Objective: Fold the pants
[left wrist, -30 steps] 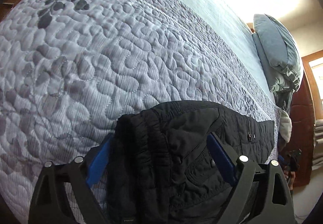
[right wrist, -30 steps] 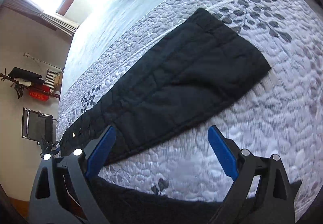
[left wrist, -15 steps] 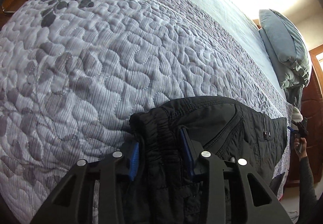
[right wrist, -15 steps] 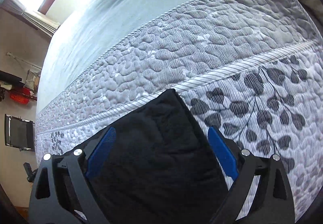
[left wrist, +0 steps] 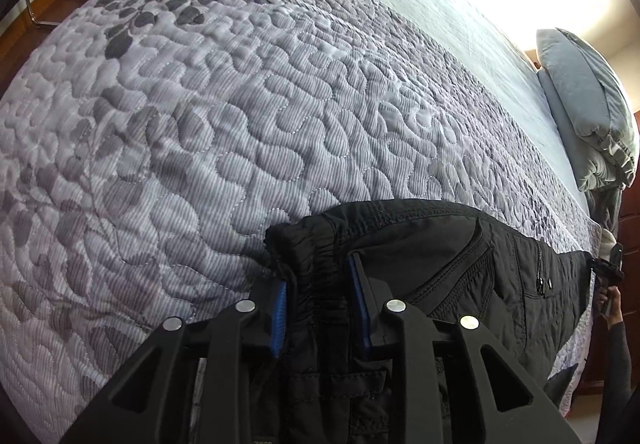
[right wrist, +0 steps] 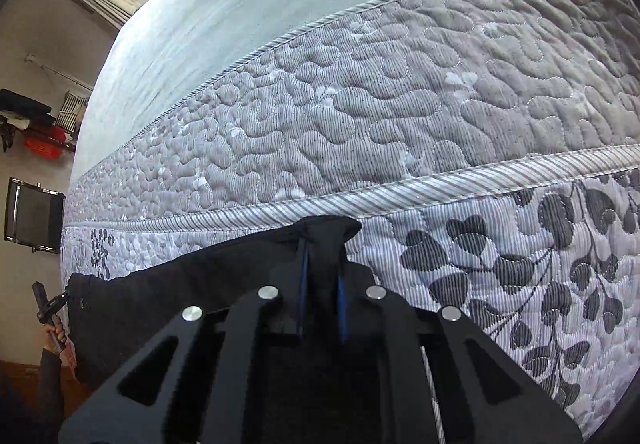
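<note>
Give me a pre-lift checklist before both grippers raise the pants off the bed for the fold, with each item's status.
1. Left gripper clamped on the pants at the gathered waistband: ok, fabric is pinched between the blue pads.
2. Right gripper clamped on the far end of the pants: ok, a peak of fabric rises between its nearly closed fingers.
3. All layers caught in each grip: cannot tell, the undersides are hidden.
4. Pants lying flat between the two grips: ok, no big bunching shows in either view.
5. Quilt not pinched along with the fabric: cannot tell.
6. Pillow away from the fold area: ok.
</note>
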Demonstrator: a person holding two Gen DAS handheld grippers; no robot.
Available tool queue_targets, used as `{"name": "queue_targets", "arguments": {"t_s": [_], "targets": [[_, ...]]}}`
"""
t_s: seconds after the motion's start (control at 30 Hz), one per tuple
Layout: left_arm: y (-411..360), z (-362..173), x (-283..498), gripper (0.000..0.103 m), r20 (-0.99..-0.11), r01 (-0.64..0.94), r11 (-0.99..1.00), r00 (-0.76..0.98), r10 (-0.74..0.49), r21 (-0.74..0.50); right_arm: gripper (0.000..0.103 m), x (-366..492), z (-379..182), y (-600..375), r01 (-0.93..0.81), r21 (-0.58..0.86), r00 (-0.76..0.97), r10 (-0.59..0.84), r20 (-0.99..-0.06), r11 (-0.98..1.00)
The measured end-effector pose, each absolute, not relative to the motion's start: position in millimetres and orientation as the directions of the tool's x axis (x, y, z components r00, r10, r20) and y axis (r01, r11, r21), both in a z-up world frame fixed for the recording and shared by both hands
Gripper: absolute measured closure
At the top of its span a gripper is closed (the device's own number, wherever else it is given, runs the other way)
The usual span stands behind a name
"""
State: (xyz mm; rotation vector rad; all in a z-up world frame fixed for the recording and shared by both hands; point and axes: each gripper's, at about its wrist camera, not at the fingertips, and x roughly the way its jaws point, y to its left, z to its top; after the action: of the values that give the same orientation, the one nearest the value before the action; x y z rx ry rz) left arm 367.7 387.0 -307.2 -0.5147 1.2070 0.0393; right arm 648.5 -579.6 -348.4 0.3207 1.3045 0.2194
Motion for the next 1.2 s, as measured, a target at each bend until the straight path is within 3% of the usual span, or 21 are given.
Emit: {"name": "queue_targets", "arguments": {"t_s": [0.23,0.3,0.57,0.87,1.2], "targets": [[385.8,-268.9,360.7,0.085,-0.878,-0.307,0.886,0.438,-0.192,-0.347,0.096,608.0,-276.8,-582.2,0.015,0.341,0.371,0.311,-0.875,0.940],[389.7,-253.5,354.5,0.094,-0.866,-0.308,0.883,0.464,-0.185,-0.354,0.097,591.8,-253.0,-581.8,0.009,0.327,0.401,0.296,-0.867,0.945],[378.1,-195.1,320.2,0.094,-0.816,-0.229,0.891,0.534,-0.223,-0.393,0.097,506.1,-176.7,-601.0,0.023,0.325,0.491,0.273,-0.827,0.945],[368.0,-135.1,264.3,0.094,-0.720,-0.165,0.867,0.640,-0.268,-0.469,0.097,393.9,-147.2,-618.4,0.069,0.321,0.576,0.225,-0.786,0.945],[368.9,-126.8,169.2,0.094,-0.664,-0.159,0.837,0.691,-0.285,-0.524,0.097,277.6,-164.8,-634.0,0.112,0.326,0.631,0.186,-0.753,0.939]]}}
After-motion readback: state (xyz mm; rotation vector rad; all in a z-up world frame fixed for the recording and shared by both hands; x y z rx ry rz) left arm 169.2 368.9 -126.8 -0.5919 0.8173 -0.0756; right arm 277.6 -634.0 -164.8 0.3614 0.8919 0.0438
